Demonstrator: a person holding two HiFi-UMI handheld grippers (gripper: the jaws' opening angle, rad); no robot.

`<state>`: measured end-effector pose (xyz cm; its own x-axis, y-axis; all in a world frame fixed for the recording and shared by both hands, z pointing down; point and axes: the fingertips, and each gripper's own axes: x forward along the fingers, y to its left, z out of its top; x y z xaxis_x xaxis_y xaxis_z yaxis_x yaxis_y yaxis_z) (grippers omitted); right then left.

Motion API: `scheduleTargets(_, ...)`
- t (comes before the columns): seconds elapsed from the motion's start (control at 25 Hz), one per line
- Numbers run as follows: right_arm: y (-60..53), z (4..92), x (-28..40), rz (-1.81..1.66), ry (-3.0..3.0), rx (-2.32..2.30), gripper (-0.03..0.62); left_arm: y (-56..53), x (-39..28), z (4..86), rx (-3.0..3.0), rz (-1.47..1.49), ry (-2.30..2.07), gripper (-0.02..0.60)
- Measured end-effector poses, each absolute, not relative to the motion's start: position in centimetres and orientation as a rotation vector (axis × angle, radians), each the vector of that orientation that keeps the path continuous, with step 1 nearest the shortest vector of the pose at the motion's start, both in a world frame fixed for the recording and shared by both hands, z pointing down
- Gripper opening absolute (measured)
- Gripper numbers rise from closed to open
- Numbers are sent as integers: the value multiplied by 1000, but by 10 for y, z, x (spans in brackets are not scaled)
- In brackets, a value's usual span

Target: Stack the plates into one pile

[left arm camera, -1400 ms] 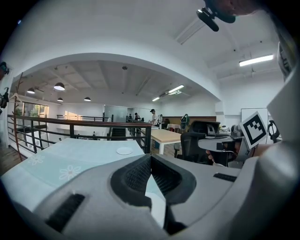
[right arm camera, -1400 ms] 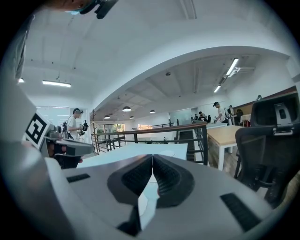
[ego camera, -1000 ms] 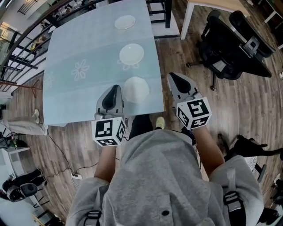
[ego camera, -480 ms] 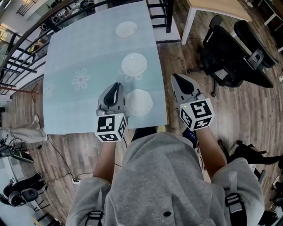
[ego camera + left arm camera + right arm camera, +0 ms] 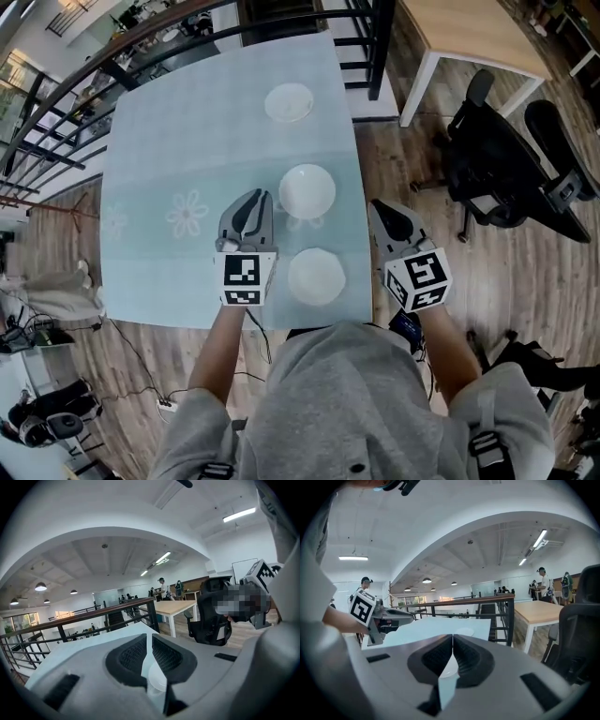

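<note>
Head view: three white plates lie singly in a row on the counter (image 5: 159, 159). No plate is stacked, so I judge this to be the approach before the first pick.
Left hand-held gripper (image 5: 253, 200): the jaws are pressed together with nothing pinched. It hangs above the counter, pointing up the row.
Right hand-held gripper (image 5: 382, 208): the jaws are likewise pressed together and empty. It sits just off the counter's right edge, over the wooden floor (image 5: 422, 169).
Near plate (image 5: 316, 277): it lies between my two hand-held grippers, level with their marker cubes. It is close beside the left one's body and behind both sets of tips.
Middle plate (image 5: 307, 191): it is just ahead and to the right of the left tips, near but not touching.
Far plate (image 5: 289, 102): it is well ahead of both tips, near the counter's far end.
Left gripper view: the closed slit (image 5: 149, 641) shows a pale plate rim below and beyond it, with no contact.
Right gripper view: the slit (image 5: 453, 641) is closed. The left unit shows across at the side, and a plate lies farther out on the counter.
Next move, my call: spread one pair of jaws, drop to rim height, and take a plate by its edge. The near plate calls for pulling back first, while the middle one suits the left side as it stands.
Risk, my guess: a shallow rim on smooth cloth may slide rather than lift.
</note>
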<state>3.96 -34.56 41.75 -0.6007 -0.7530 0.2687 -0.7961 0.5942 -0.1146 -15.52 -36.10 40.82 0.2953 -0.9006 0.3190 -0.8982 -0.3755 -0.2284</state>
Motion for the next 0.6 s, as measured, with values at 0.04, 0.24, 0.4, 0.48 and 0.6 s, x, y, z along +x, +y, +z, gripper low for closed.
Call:
scheduleTargets(0.04,-351,420,37,340,-2624,1293,26,-370,-157,410,-2528,-638,1739,18)
scheduleTargets(0.24,-374,440,23,397,-2589,1288,26,-417,-164,421,-2525,-686,1655,22)
scheduleTargets(0.4,-387,454,15,437,-2560,1280,26,-461,-169,429,-2510,-726,1583,126)
scheduleTargets(0.48,-391,462,11,461,-2548,1273,26,-481,-173,444,-2504,-773,1556,126)
scheduleTargets(0.6,-399,473,4,488,-2530,1258,26,-514,-175,469,-2469,-861,1490,126)
